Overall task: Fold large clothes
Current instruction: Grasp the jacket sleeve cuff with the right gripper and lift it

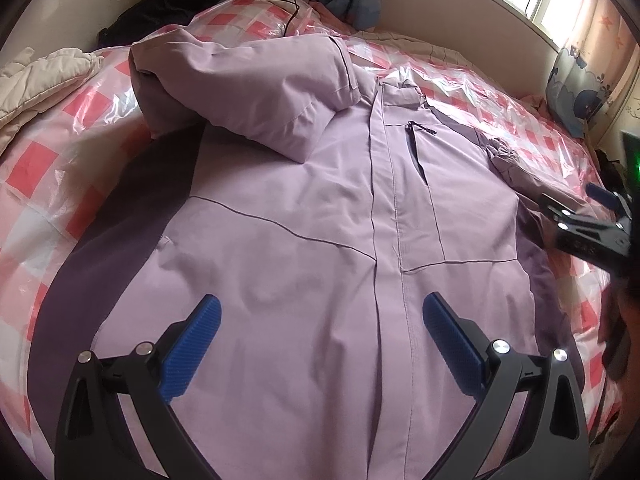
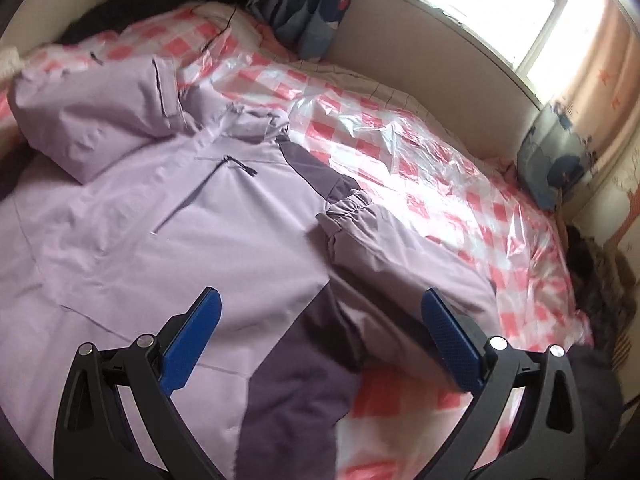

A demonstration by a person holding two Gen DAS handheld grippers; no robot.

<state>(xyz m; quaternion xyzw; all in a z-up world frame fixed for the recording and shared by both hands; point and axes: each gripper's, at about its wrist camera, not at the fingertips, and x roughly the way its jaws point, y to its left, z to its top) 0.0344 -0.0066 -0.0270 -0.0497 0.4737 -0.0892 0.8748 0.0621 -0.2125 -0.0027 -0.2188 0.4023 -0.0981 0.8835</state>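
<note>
A lilac jacket (image 1: 320,220) lies front-up on the bed (image 2: 420,152) for folding; left claw (image 1: 320,320) and right claw (image 2: 320,316) hover spread apart, empty.

No legible text, labels, brands or numbers in either wrist view. Only candidate: faint embossed marks on the black body of the right gripper (image 1: 592,236) at the edge of the left wrist view, too blurred to read. Lilac jacket (image 1: 320,240) shows no logo or tag print. Pink-checked plastic sheet (image 2: 420,152) has a pattern only, no lettering.
</note>
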